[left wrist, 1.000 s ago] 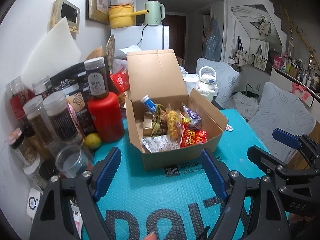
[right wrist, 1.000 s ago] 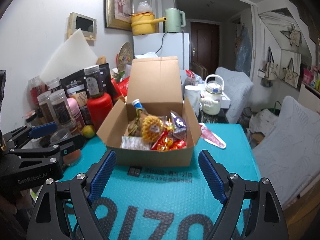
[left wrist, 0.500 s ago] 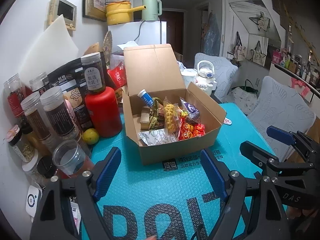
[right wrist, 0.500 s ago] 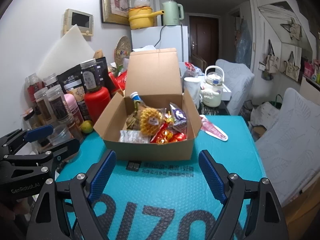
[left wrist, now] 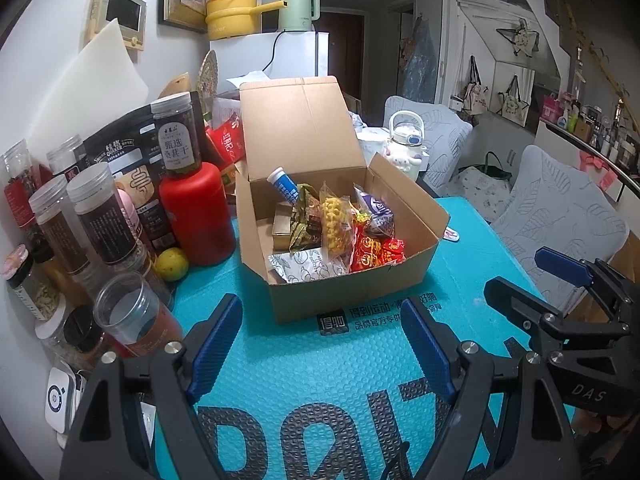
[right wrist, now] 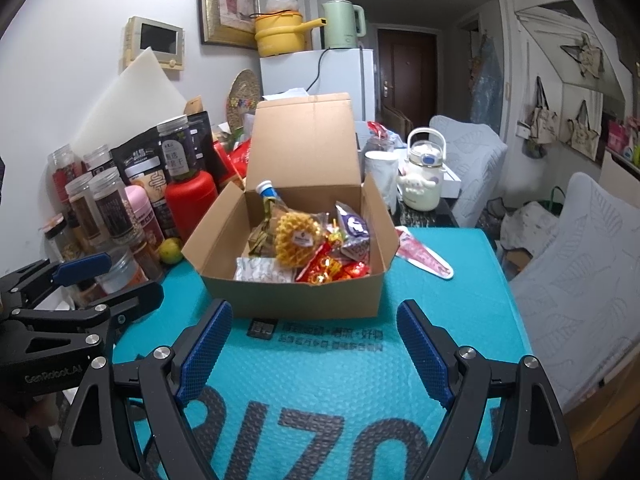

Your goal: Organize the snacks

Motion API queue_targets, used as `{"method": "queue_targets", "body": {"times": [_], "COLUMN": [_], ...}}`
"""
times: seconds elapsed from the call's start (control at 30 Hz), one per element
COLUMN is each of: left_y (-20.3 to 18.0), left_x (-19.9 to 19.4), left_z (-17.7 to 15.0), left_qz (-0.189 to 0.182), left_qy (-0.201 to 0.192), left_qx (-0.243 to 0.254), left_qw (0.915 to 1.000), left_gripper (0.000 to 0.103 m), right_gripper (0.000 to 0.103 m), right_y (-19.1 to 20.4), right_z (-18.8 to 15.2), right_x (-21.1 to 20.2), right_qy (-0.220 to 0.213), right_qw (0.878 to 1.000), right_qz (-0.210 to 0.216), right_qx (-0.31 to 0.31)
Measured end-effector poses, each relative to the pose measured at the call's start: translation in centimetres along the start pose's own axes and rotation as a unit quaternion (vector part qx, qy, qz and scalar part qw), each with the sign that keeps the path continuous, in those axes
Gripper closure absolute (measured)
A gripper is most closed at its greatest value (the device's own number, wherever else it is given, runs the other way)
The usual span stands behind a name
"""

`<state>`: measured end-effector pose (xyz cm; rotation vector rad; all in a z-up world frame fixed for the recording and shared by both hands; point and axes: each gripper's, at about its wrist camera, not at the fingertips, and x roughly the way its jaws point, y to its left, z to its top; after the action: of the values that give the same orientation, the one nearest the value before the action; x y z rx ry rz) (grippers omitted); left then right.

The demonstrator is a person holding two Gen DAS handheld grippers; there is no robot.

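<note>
An open cardboard box (left wrist: 352, 292) (right wrist: 304, 300) stands on the teal bubble mailer (left wrist: 320, 380) (right wrist: 320, 368). It holds several snacks: a yellow ring snack bag (left wrist: 336, 224) (right wrist: 298, 236), red candy packets (left wrist: 372, 252) (right wrist: 328, 270), a purple packet (left wrist: 376, 212) (right wrist: 352, 226), a white patterned pouch (left wrist: 304, 268) (right wrist: 262, 270) and a blue-capped tube (left wrist: 282, 186) (right wrist: 266, 190). My left gripper (left wrist: 320, 344) is open and empty, in front of the box. My right gripper (right wrist: 316, 344) is open and empty, also in front of it. A red-and-white wrapper (right wrist: 424, 258) lies right of the box.
Jars (left wrist: 100, 216) (right wrist: 114, 208), a red bottle (left wrist: 198, 212) (right wrist: 190, 204), black pouches and a lime (left wrist: 172, 264) (right wrist: 170, 250) crowd the left along the wall. A white kettle (right wrist: 422, 176) stands behind the box. Padded chairs (right wrist: 580, 260) stand on the right.
Both grippers have drawn back slightly and risen, so the box looks a little farther and higher in view. The jaws stay open; nothing was picked up.
</note>
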<state>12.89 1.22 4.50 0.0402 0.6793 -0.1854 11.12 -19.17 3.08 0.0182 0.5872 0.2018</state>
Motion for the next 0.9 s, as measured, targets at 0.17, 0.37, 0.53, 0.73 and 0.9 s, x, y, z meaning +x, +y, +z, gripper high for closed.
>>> {"method": "queue_targets", "body": {"times": [0.17, 0.37, 0.53, 0.73, 0.9], "left_y": [-0.09, -0.25, -0.36, -0.40, -0.23], "left_x": [0.14, 0.25, 0.31, 0.71, 0.75], "left_z": [0.10, 0.16, 0.13, 0.36, 0.52], "left_qz": [0.000, 0.003, 0.005, 0.009, 0.010], "left_qy": [0.001, 0.000, 0.004, 0.014, 0.012], "left_qx": [0.004, 0.004, 0.006, 0.002, -0.005], "left_qw": [1.0000, 1.0000, 1.0000, 0.9999, 0.9999], "left_gripper": [0.021, 0.021, 0.021, 0.021, 0.021], "right_gripper": [0.018, 0.018, 0.018, 0.018, 0.018], "right_y": [-0.09, -0.09, -0.05, -0.02, -0.09], "right_z": [-0.02, -0.21, -0.36, -0.26, -0.34], "right_x": [-0.04, -0.11, -0.15, -0.27, -0.10], "right_qy": [-0.001, -0.001, 0.003, 0.003, 0.003], "right_qw": [1.000, 1.000, 1.000, 1.000, 1.000], "right_qz": [0.001, 0.005, 0.003, 0.011, 0.016], "right_qx": [0.000, -0.005, -0.008, -0.008, -0.007]}}
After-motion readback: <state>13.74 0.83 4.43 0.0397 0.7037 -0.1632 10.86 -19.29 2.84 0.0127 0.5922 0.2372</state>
